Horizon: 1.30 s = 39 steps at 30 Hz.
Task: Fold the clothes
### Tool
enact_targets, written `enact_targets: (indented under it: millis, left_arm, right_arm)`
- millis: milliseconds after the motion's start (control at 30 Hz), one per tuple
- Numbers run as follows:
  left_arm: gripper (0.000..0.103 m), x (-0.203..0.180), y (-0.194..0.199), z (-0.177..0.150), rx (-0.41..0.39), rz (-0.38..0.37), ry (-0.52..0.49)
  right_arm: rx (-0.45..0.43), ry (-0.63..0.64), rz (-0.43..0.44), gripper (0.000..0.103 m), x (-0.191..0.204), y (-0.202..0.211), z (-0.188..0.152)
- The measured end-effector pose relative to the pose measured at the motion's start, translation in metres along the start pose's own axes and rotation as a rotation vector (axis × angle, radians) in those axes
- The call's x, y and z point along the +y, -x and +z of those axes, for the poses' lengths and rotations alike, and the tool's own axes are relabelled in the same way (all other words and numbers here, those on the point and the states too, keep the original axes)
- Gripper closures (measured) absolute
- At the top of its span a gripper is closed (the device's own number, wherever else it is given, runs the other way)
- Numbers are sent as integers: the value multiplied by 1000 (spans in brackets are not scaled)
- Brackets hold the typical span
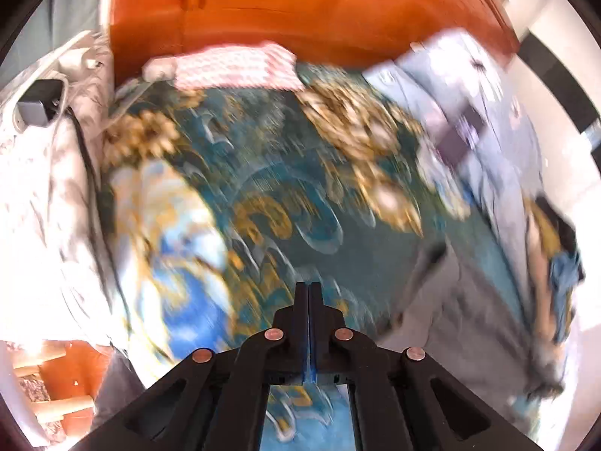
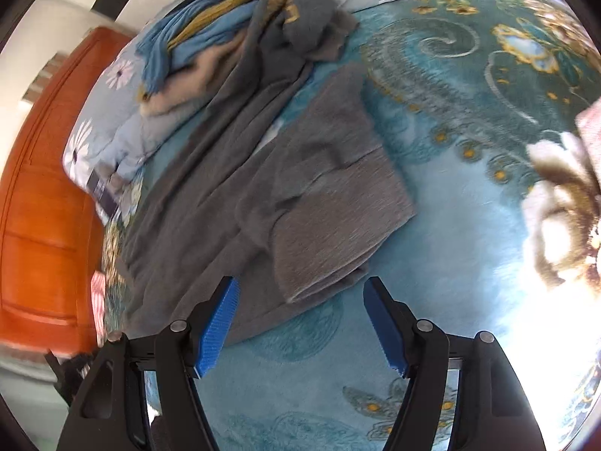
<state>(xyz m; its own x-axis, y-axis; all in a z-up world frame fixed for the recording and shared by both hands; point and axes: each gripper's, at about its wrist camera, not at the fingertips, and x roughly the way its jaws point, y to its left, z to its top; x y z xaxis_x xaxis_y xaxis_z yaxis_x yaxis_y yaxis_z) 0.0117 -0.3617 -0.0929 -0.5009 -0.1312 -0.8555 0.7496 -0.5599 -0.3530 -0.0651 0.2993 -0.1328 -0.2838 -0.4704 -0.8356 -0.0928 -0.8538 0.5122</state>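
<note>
Right wrist view looks down on a grey garment (image 2: 285,188), partly folded, lying on a teal floral blanket (image 2: 469,225) that covers the bed. The right gripper (image 2: 300,293) hangs just above the garment's near edge with its blue-padded jaws wide apart; nothing is between them, and the pads touch no cloth. Beyond the garment a pile of clothes (image 2: 210,37), blue, mustard and cream, rests on a pale flowered quilt (image 2: 109,131). An orange wooden headboard (image 2: 41,206) stands at the left.

Left wrist view is heavily blurred. The left gripper (image 1: 308,293) has its jaws pressed fully together, holding nothing, above the same blanket (image 1: 281,195). The grey garment (image 1: 450,300) lies to its right, apart from it. A pink checked cloth (image 1: 233,67) lies near the headboard (image 1: 300,3).
</note>
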Motion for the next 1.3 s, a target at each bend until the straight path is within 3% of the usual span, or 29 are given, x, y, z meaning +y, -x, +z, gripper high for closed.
enact_targets:
  millis: [133,367,433,567,667,800,900,1000,1133,1233,1300]
  left_arm:
    - [103,9,5,11,24,-51,11]
    - [102,-24,-15,-31,164,-175,-55]
    - [102,-30,-20,-44,197,-182,-60]
    - [101,-39,-28,-67,262,-191,-65]
    - [99,-38,-36,-78,308,-181,-64]
    - [69,-32,-43,-91,341,-168,-45]
    - [67,-25,-52,-98,373,-161,4]
    - [61,-22,-61,-106,411,-147,43]
    - [56,-21,-73,-113,444,-167,98]
    - [54,-21,-79,-115,445,-173,139]
    - [53,-21,-80,-114,442,-198,171]
  right_arm:
    - [8,13,-31,33,7,-12,-5]
    - [-18,-142,23,33,-3,-27,-2]
    - [-42,-188,21,38,-5,-30,1]
    - [-55,-278,28,95,-12,-35,8]
    - [-102,-269,41,95,-12,-15,19]
    - [-282,-223,89,96,-17,61,45]
    - [-404,-216,88,96,-27,117,67]
    - [-487,-216,33,96,-44,162,86]
    - [-467,-199,-86,96,-69,180,93]
    - [-390,-205,-220,96,-96,163,87]
    - [-342,-247,-247,96,-114,147,74]
